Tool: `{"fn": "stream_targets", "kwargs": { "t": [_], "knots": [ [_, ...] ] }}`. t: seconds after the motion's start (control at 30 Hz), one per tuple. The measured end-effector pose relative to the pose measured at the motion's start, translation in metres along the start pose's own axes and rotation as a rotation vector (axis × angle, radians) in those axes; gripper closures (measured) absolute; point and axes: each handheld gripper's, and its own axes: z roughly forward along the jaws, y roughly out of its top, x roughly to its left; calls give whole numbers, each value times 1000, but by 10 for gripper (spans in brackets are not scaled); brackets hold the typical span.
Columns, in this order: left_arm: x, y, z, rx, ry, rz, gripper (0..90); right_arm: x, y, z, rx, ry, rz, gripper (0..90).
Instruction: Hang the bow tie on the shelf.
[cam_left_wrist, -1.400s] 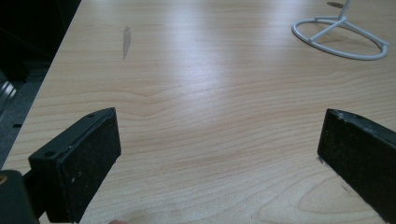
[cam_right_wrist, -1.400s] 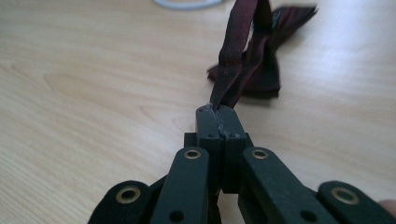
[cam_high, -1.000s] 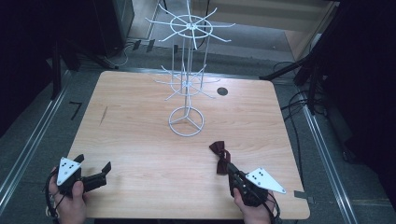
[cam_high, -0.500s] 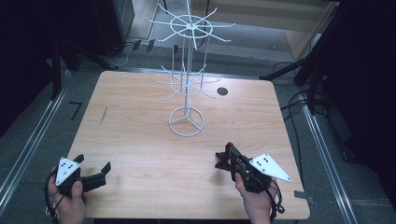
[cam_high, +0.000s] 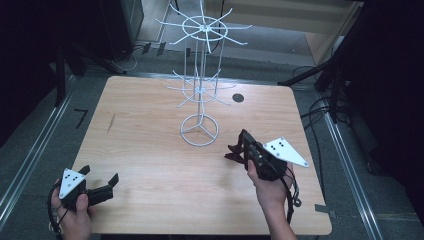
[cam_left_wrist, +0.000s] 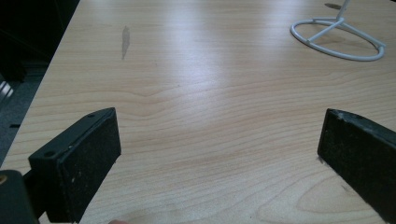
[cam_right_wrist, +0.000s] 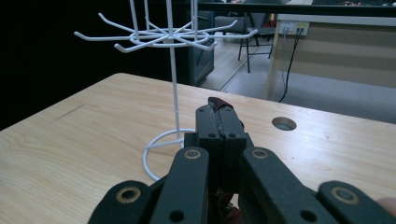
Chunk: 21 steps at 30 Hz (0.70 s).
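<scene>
The right gripper (cam_high: 239, 148) is being held clenched on a dark red bow tie (cam_right_wrist: 221, 103), which is pinched between the jaws just beside the base ring of the white wire stand (cam_high: 199, 131), probably for hanging on a hook. The left gripper (cam_high: 98, 183) is being kept released, jaws wide apart, low over the table (cam_high: 150, 150) near the front-left corner.

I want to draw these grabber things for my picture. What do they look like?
Both are black. The left gripper and the right gripper each have two flat black jaws on jointed metal links with round rivets. On top of each sits a pale grey three-cornered plate with small dark dots. A black cable trails from each. No sleeves are visible on the forearms.
</scene>
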Motion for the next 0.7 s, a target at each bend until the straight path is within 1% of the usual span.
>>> {"fn": "stream_targets", "kwargs": {
  "t": [0.03,0.07,0.13,0.33,0.5,0.57,0.6,0.7],
  "knots": [
    [0,0,0,0,0,0,0,0,0,0,0,0,0,900],
    [0,0,0,0,-1,0,0,-2,4,5,3,-9,1,900],
    [0,0,0,1,-1,-1,0,-4,6,9,2,-17,4,900],
    [0,0,0,2,-3,-2,0,-9,16,23,0,-16,29,900],
    [1,0,0,2,-4,-3,0,-7,24,34,-7,-14,39,900],
    [1,0,0,2,-4,-3,0,-7,25,36,-9,-14,36,900],
    [1,0,0,-1,-3,-8,0,-5,27,39,-9,-12,40,900],
    [1,0,0,1,-3,-7,0,-3,30,45,-9,-13,39,900]
  ]
}}
